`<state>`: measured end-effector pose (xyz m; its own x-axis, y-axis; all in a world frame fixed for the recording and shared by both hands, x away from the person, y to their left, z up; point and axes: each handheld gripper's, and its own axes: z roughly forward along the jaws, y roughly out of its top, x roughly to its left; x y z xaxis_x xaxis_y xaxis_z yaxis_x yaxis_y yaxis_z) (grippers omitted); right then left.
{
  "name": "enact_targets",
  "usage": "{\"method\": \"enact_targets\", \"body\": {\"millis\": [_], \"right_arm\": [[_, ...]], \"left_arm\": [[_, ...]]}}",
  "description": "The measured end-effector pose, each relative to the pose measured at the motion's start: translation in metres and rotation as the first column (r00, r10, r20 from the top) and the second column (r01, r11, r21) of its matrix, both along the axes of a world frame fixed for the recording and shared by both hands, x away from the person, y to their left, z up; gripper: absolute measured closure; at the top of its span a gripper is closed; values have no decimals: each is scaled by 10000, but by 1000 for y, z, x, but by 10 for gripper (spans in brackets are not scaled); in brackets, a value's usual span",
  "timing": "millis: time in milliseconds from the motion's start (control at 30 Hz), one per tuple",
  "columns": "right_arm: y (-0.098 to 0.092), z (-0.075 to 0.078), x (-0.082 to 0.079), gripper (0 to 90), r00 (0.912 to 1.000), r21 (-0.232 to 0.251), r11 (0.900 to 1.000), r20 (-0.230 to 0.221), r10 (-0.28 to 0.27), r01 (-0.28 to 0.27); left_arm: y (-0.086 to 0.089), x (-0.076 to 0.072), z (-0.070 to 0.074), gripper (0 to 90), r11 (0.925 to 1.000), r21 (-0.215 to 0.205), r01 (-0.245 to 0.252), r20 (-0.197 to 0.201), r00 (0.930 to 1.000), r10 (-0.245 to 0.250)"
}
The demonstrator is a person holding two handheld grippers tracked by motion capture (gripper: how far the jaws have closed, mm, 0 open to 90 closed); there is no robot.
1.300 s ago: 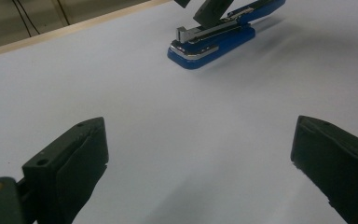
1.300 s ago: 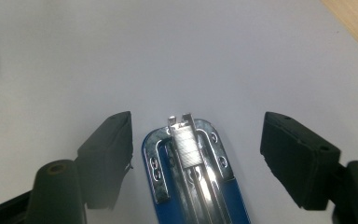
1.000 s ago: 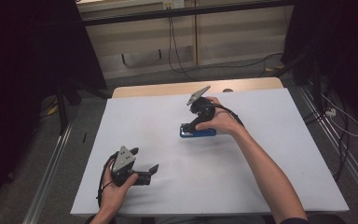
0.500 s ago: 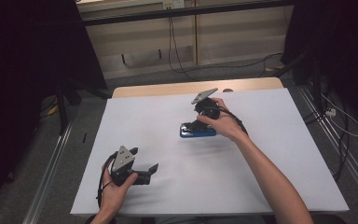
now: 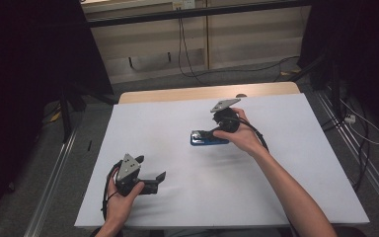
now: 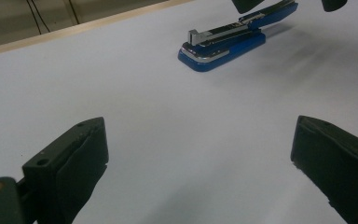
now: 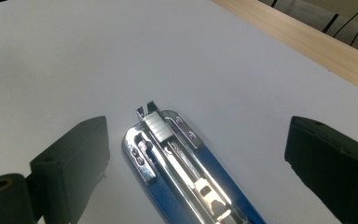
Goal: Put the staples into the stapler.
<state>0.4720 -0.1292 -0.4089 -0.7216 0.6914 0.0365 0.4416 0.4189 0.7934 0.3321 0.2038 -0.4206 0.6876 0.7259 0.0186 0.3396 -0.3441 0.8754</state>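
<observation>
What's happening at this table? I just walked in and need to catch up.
A person holds tongs in each hand over a white table. The right tongs are open around the rear of a blue stapler lying near the middle of the table, not yet clamped on it. The stapler's top arm is lifted, showing its metal staple track. The left tongs sit open near the table's front left, apart from the stapler and holding nothing.

Stapler [image 7: 186, 172] — glossy blue plastic, shiny metal

L gripper [image 5: 154, 178] low near table edge, jaws wide apart; R gripper [image 5: 201, 134] forward, arm outstretched, jaws wide too.
</observation>
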Motion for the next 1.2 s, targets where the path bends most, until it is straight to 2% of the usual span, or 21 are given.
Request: {"method": "enact_targets", "body": {"millis": [133, 567, 967, 1200], "right_arm": [[-5, 0, -7, 60, 9993, -68, 9993, -75, -357, 357], [-30, -5, -25, 47, 9918, 277, 9918, 257, -1255, 1248], [-51, -8, -48, 45, 9867, 565, 9871, 550, -1528, 1497], [-63, -8, -62, 47, 9790, 712, 9812, 849, -1852, 1795]], "left_arm": [[0, 0, 0, 41, 10000, -6, -16, -44, 10000, 16], [1, 0, 1, 41, 10000, -58, -71, 19, 10000, 71], [6, -1, 0, 45, 9990, -170, -404, 86, 9991, 405], [10, -1, 0, 45, 9982, -309, -515, 3, 9987, 516]]}}
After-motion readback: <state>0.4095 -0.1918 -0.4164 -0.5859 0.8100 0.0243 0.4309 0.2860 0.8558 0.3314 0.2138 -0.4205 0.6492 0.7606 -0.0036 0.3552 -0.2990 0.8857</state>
